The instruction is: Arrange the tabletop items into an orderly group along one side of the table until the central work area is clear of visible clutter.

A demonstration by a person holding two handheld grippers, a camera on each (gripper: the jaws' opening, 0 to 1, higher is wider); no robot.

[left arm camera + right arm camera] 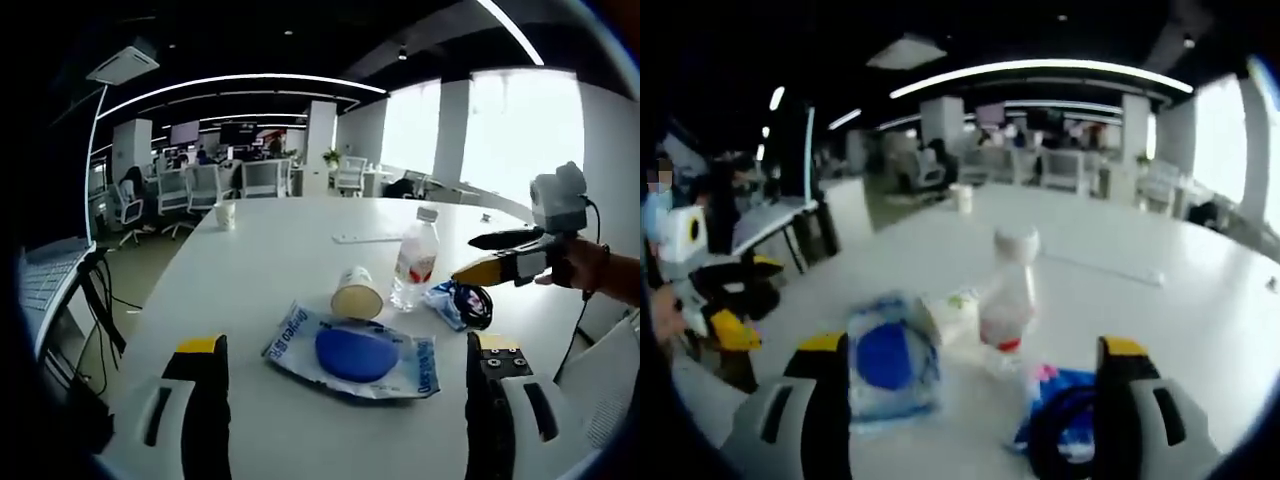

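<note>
A blue round item in a clear printed pouch (352, 353) lies on the white table (260, 270). Behind it a paper cup (357, 295) lies on its side, beside an upright water bottle (415, 262) and a blue packet with a dark ring (462, 305). My left gripper (345, 400) is open just short of the pouch. My right gripper (497, 255) comes in from the right, near the bottle and packet. In the blurred right gripper view, the right gripper (975, 400) is open, with the pouch (885, 360), cup (950, 312), bottle (1008, 290) and packet (1065, 420) close ahead.
A small cup (225, 215) and a thin white strip (365, 237) lie farther back on the table. A laptop (45, 275) stands on a stand at the left. Office chairs (200, 190) line the far side. The left gripper (740, 305) shows at the table's left edge.
</note>
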